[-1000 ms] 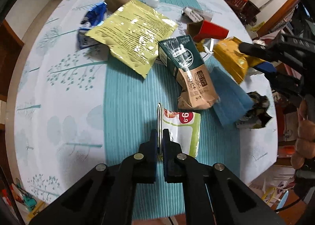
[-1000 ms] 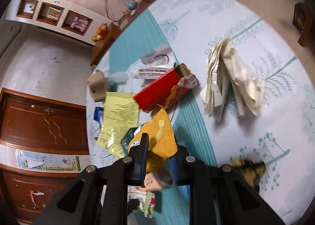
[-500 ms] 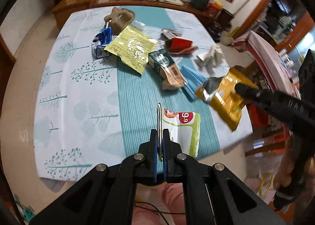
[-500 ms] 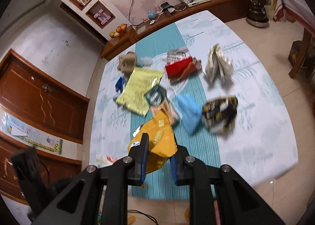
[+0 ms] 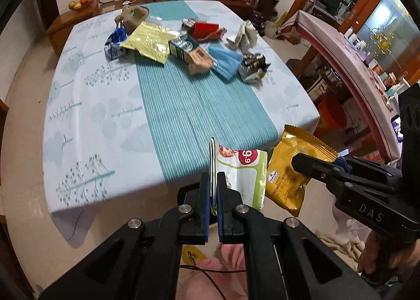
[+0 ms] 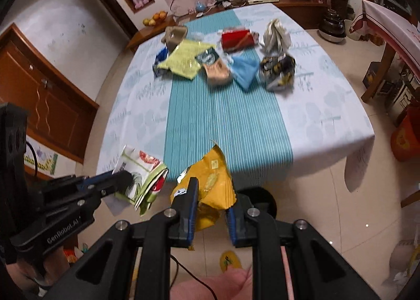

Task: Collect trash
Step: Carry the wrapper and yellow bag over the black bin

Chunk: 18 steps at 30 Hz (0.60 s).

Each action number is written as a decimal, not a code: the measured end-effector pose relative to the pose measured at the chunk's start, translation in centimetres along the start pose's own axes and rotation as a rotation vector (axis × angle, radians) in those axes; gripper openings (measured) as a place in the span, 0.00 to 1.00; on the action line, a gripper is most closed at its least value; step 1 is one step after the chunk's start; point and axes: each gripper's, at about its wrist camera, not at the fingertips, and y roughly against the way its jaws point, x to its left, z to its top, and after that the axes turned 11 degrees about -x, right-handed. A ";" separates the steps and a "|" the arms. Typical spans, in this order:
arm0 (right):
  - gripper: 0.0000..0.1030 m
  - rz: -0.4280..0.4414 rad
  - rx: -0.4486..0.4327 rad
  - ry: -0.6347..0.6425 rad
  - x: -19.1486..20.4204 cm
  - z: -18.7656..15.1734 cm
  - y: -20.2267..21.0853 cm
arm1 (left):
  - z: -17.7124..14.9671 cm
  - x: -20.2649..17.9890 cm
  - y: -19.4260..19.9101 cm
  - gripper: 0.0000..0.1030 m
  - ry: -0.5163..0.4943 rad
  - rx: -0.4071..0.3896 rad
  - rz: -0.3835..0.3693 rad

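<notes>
My left gripper is shut on a white-and-green snack wrapper with a red price dot. It is held past the table's near edge. Beside it on the right, my right gripper is shut on a yellow cracker packet, also off the table and above the floor. Each gripper shows in the other's view: the right gripper with the packet, the left gripper with the wrapper. More trash lies at the far end of the table: a yellow-green bag, a coffee bag, a blue mask and a crumpled wrapper.
A dark round object sits on the floor under the grippers. A red box, crumpled paper and a brown carton lie farther back. A second table stands to the right, an orange bucket beside it, a wooden cabinet to the left.
Both grippers have drawn back from over the table to beyond its near edge and risen, each carrying its wrapper. The whole table now shows.
</notes>
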 end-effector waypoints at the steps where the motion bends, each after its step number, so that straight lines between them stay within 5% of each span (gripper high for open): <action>1: 0.19 -0.003 0.005 0.001 -0.1 -0.3 0.0 | -0.4 -0.1 0.0 0.03 -0.002 0.003 0.004; 10: 0.19 -0.012 0.106 0.008 -2.0 -4.2 -2.5 | -3.6 -1.1 -1.5 0.03 0.013 0.041 0.059; 18: 0.19 -0.027 0.192 -0.078 -6.5 -9.2 -7.5 | -8.6 -2.1 -7.6 0.03 0.053 0.110 0.125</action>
